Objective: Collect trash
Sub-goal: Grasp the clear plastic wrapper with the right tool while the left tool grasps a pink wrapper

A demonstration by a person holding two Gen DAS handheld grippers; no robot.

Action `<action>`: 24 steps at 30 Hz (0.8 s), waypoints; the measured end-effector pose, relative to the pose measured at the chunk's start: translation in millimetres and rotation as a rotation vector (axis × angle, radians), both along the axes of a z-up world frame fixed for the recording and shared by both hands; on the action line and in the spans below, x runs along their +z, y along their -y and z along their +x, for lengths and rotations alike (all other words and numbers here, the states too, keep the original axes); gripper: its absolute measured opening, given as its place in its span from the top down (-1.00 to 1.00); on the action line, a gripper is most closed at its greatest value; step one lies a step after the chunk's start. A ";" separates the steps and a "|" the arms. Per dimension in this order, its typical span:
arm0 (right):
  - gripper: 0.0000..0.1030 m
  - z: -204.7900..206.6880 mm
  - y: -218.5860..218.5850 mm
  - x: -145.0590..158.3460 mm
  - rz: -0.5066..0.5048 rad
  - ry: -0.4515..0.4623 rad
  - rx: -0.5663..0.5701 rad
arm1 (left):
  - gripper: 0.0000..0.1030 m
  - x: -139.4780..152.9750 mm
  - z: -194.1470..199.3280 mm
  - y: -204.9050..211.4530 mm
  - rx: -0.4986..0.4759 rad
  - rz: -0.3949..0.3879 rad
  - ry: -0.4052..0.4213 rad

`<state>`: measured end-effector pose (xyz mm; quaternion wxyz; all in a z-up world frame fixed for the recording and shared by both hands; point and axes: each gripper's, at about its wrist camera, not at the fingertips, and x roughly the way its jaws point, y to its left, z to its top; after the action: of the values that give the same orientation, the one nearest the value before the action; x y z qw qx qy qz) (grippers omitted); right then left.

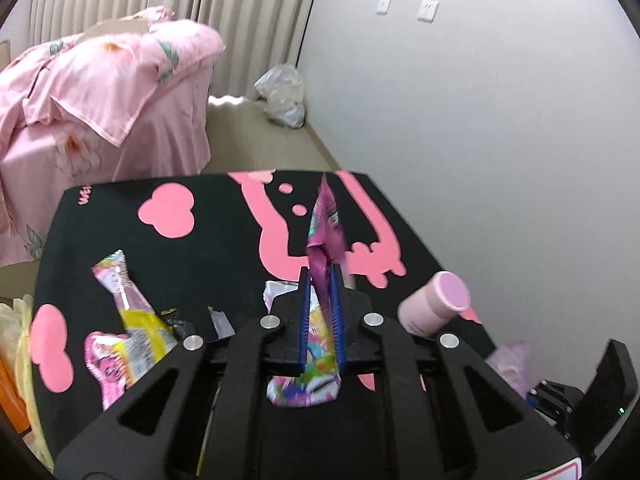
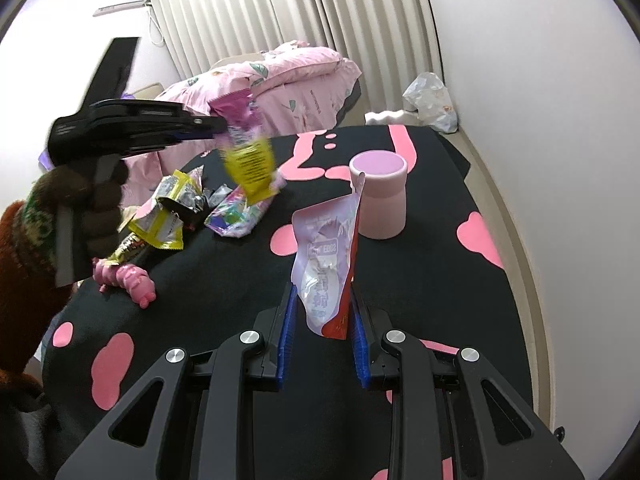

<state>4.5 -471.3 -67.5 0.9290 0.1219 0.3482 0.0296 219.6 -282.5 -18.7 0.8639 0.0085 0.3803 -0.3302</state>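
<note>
Wrapper, magenta/yellow (image 1: 325, 224): pinched in left gripper (image 1: 320, 276), jaws nearly closed on it, clear of the black-and-pink cloth (image 1: 208, 240). White pouch (image 2: 326, 256): stands betw. the pads of right gripper (image 2: 322, 292), jaws partly open, both pads against the pouch edges.

Step in hand (judged): carry both pieces to a bin; none identifiable in either view. Keep both grips firm; wrapper hangs loose, so move smoothly & avoid snagging pink cup (image 2: 380, 196), which stands just beyond the pouch.

Left to collect: wrappers heaped on cloth (image 2: 176, 208), pink toy (image 2: 128, 276) near the edge.

View diffs: right wrist view shows left gripper from the side (image 2: 216, 126), gloved hand (image 2: 92, 200) & wrapper's yellow lower half (image 2: 250, 168). Left wrist view shows only the wrapper's narrow edge, plus a dark device (image 1: 604, 392) at right, absent from the other.
</note>
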 end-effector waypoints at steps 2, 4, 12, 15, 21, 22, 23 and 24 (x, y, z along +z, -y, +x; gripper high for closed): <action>0.51 -1.4 -3.8 6.9 -0.013 0.012 0.003 | 0.84 13.3 -12.7 -12.4 -0.012 -0.023 0.017; 0.52 -3.2 -9.0 15.4 -0.032 0.026 0.008 | 0.84 21.4 -22.3 -23.5 -0.021 -0.039 0.032; 0.51 -0.7 -31.5 20.2 -0.002 -0.015 0.069 | 0.84 24.1 -67.3 -79.4 -0.054 -0.061 -0.054; 0.52 -3.2 -45.6 7.6 0.013 -0.072 0.123 | 0.84 11.1 -80.6 -99.0 -0.080 -0.074 -0.154; 0.52 -12.2 -54.4 -22.6 0.021 -0.171 0.134 | 0.84 -26.2 -99.8 -124.6 -0.088 -0.016 -0.241; 0.52 -12.7 -54.9 -26.1 0.002 -0.181 0.120 | 0.84 -31.6 -97.6 -128.6 -0.061 0.001 -0.234; 0.51 -12.1 -55.6 -28.1 -0.020 -0.191 0.108 | 0.84 -34.7 -96.2 -131.5 -0.036 0.012 -0.228; 0.45 -10.7 -57.3 -29.9 -0.045 -0.205 0.106 | 0.84 -37.8 -93.5 -133.2 -0.013 0.018 -0.219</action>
<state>-6.2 -414.0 -97.4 0.8881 0.0849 0.4479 0.0585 126.1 -149.3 -56.5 0.8148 -0.0175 0.4755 -0.3313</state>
